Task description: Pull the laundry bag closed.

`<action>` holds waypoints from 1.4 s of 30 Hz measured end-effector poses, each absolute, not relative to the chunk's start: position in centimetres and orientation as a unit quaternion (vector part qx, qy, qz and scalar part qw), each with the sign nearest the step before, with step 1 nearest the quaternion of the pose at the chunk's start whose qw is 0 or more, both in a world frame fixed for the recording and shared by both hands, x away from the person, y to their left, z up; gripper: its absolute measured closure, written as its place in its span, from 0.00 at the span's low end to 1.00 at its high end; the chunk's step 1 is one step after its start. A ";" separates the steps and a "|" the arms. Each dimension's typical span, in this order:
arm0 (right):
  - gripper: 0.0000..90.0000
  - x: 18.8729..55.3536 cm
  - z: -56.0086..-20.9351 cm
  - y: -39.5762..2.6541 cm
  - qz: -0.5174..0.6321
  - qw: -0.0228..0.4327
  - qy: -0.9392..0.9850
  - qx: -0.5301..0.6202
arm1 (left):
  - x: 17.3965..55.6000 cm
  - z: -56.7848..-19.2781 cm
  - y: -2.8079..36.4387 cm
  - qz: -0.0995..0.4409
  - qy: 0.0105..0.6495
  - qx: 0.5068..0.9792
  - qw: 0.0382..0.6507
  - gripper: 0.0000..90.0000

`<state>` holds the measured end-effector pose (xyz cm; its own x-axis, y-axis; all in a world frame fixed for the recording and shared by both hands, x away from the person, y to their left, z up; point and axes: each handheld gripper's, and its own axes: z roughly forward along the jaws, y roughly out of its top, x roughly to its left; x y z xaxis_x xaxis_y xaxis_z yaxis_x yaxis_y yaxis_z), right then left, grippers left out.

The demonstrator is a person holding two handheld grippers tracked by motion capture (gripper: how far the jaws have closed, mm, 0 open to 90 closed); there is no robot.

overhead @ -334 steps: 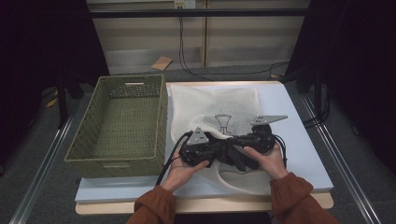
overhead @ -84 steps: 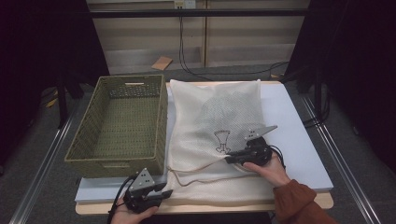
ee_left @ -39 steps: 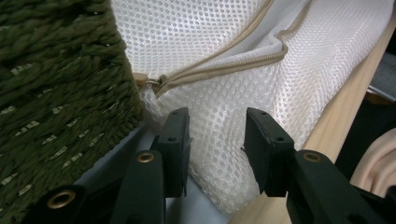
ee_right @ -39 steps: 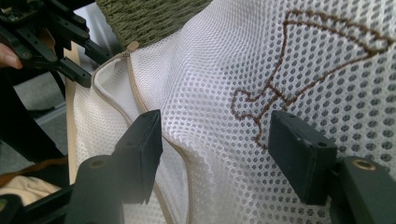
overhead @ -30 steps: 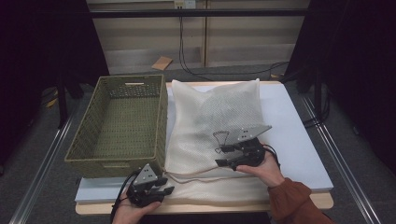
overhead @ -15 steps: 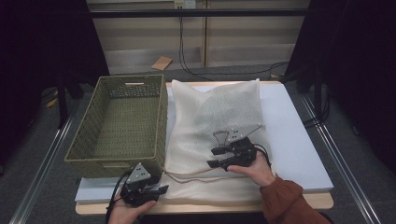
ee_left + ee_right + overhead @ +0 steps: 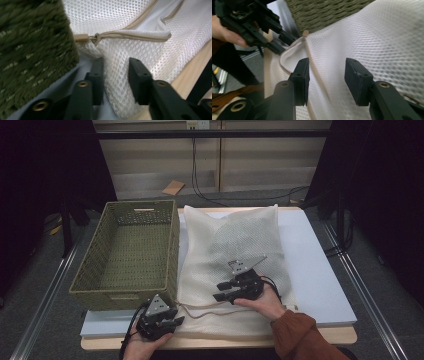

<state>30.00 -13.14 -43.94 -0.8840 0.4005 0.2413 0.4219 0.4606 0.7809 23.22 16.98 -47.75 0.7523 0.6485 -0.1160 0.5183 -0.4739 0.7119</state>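
Note:
A white mesh bag (image 7: 200, 245) lies flat on the table with a grey item (image 7: 245, 240) inside. Its beige zipper (image 7: 135, 35) ends in a pull (image 7: 82, 38) close to the basket. My left gripper (image 7: 175, 321) sits at the bag's near left corner. Its jaws have just been closing and now pinch a fold of mesh (image 7: 115, 65). My right gripper (image 7: 222, 292) hovers over the bag's near part, pointing left. Its jaws have just been closing too, but still stand apart over the mesh, with the zipper seam (image 7: 317, 75) between them.
A green woven basket (image 7: 125, 292) stands on the left of the table, touching the bag's left edge. The pale tabletop (image 7: 315, 270) continues to the right of the bag. Its wooden front edge (image 7: 310, 336) runs just below the hands.
My right gripper has slid left and nearer over the bag, towards the left gripper. The left gripper has stayed at the bag's corner, and its jaws have closed on the mesh.

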 end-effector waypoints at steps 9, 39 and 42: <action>0.76 30.6 -44.0 -11.3 -0.454 0.044 -0.858 -0.236 | 23.5 -46.8 16.2 0.093 0.318 0.857 0.393 0.93; 0.83 32.1 -44.5 -4.5 -0.445 0.066 -0.873 -0.186 | 22.9 -45.7 14.8 0.104 0.278 0.857 0.421 0.93; 0.90 32.0 -44.6 -4.6 -0.448 0.067 -0.873 -0.181 | 22.9 -45.8 14.9 0.101 0.281 0.856 0.422 0.93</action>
